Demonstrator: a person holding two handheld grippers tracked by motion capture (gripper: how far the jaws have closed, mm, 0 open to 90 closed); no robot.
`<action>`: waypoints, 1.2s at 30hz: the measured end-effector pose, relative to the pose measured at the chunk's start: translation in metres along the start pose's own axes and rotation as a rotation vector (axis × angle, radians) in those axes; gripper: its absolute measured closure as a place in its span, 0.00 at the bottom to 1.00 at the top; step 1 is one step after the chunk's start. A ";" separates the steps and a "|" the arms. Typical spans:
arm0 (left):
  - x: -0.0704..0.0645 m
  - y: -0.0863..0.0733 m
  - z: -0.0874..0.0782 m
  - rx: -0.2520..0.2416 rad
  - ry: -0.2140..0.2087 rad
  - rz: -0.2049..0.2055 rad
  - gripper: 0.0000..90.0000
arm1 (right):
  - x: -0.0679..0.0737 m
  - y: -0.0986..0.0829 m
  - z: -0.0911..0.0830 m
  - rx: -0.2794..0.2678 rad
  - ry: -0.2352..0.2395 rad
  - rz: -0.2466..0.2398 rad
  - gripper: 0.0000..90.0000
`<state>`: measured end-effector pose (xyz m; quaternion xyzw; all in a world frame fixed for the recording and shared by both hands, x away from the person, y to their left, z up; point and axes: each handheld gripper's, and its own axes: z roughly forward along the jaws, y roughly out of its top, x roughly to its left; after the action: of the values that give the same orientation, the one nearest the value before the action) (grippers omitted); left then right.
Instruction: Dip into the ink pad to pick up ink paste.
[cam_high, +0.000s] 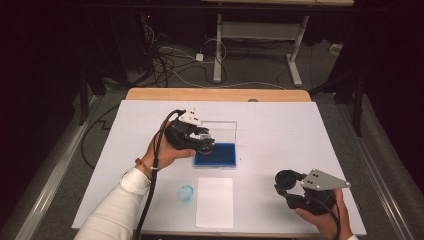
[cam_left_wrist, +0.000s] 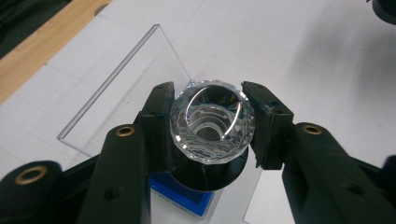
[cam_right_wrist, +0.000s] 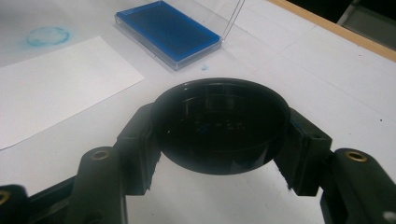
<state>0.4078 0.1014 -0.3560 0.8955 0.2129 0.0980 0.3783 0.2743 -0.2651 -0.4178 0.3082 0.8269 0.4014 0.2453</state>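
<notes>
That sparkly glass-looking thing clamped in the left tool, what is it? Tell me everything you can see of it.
It looks like a stamp with a clear, faceted, crystal-like round handle on a black round base. The left hand-held gripper clamps the handle from both sides, one black jaw on each. It is held base-down over the blue ink pad in its open clear case; whether the base touches the ink cannot be told. The hollow-looking top catches light in rings.

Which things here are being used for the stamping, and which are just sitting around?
In use: clear-handled stamp in left gripper, blue ink pad, black cap in right gripper, white paper.
Just lying about: floor cables, far table legs.
</notes>
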 end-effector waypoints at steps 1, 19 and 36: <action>0.001 0.000 0.002 0.005 0.001 0.000 0.61 | 0.000 0.000 0.000 0.000 -0.001 -0.001 0.43; 0.015 -0.021 0.048 0.085 -0.003 -0.082 0.61 | 0.001 -0.003 0.003 0.018 0.003 -0.001 0.43; 0.024 -0.037 0.058 0.079 0.001 -0.122 0.61 | 0.002 -0.004 0.005 0.034 0.008 -0.010 0.43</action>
<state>0.4373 0.0982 -0.4225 0.8951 0.2711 0.0667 0.3477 0.2754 -0.2629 -0.4239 0.3066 0.8360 0.3874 0.2387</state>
